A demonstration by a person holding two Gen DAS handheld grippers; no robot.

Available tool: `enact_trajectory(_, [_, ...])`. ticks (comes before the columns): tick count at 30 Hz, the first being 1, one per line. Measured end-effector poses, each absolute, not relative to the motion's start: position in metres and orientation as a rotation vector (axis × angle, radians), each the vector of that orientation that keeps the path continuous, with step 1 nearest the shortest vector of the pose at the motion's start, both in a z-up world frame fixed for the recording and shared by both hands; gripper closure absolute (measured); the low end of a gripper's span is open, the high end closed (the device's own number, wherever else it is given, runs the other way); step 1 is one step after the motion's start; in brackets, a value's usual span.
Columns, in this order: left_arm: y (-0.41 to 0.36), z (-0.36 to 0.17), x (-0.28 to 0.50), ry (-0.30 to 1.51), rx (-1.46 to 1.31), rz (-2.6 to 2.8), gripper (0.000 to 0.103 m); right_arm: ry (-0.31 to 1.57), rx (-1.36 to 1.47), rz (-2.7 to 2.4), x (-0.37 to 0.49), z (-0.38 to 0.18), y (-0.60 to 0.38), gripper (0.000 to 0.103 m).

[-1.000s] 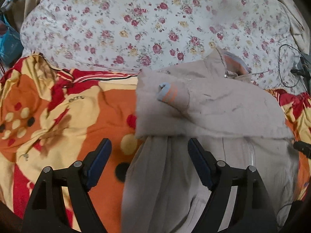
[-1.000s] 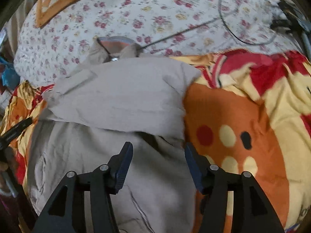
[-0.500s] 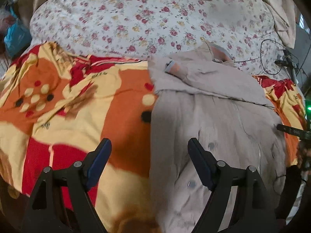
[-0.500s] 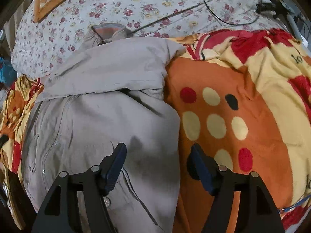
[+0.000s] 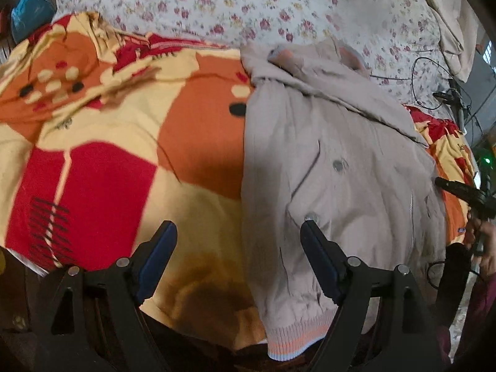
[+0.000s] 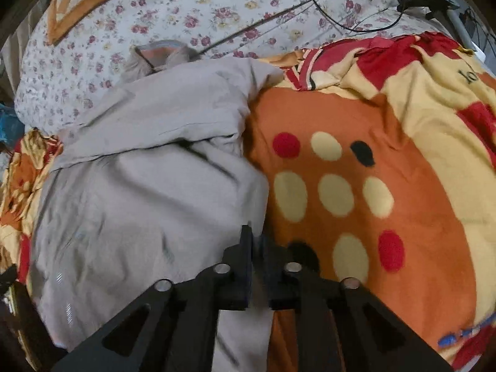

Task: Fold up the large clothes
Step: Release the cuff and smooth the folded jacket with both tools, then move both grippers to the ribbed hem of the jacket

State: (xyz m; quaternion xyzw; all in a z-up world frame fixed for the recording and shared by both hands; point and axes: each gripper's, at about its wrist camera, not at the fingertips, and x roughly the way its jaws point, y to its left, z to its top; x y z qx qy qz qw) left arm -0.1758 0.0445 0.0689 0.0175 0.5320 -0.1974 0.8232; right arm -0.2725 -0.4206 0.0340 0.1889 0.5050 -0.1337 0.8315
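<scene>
Right tool (image 6: pixel 254 241) jaws are closing on the right edge of the grey jacket (image 6: pixel 148 204), though the contact is blurred. Left tool (image 5: pixel 238 238) is held apart over the jacket's left edge, spread on the orange blanket (image 5: pixel 108 161); its hem is cut off.
</scene>
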Motion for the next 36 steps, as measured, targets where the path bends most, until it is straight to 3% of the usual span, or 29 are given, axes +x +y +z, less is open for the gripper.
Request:
enact_trajectory(2, [0.044,0.066,-0.18,1.137,0.04,-0.426,0.021,1.075,0.426,-0.226,-0.288,0.041,-0.411,0.052])
enact_trajectory(3, [0.043,0.064,-0.182,1.137,0.049,-0.426,0.021,1.085,0.432,-0.206,-0.295,0.042,-0.406,0.05])
enact_trajectory(7, [0.038,0.059,-0.19,1.149,0.079,-0.434,0.021,1.143,0.404,-0.153,-0.312,0.036,-0.383,0.049])
enact_trajectory(10, [0.035,0.059,-0.193,1.142,0.09,-0.441,0.021,1.187,0.368,-0.181,-0.319,0.023,-0.37,0.043])
enact_trajectory(16, [0.033,0.058,-0.193,1.148,0.095,-0.44,0.021,1.167,0.405,-0.209,-0.322,0.016,-0.369,0.041])
enact_trajectory(17, [0.033,0.057,-0.192,1.151,0.093,-0.437,0.021,1.162,0.395,-0.204,-0.322,0.017,-0.367,0.047])
enact_trajectory(20, [0.034,0.054,-0.192,1.166,0.084,-0.432,0.021,1.154,0.266,-0.206,-0.322,0.02,-0.354,0.099])
enact_trajectory(28, [0.035,0.048,-0.194,1.189,0.104,-0.435,0.021,1.138,0.215,-0.234,-0.327,0.026,-0.356,0.099])
enact_trajectory(31, [0.033,0.047,-0.195,1.193,0.112,-0.442,0.021,1.126,0.302,-0.205,-0.336,0.031,-0.363,0.083])
enact_trajectory(33, [0.033,0.045,-0.196,1.21,0.108,-0.457,0.021,1.131,0.366,-0.175,-0.344,0.031,-0.366,0.06])
enact_trajectory(36, [0.032,0.042,-0.199,1.263,0.08,-0.524,0.021,1.176,0.413,-0.104,-0.36,0.026,-0.36,0.044])
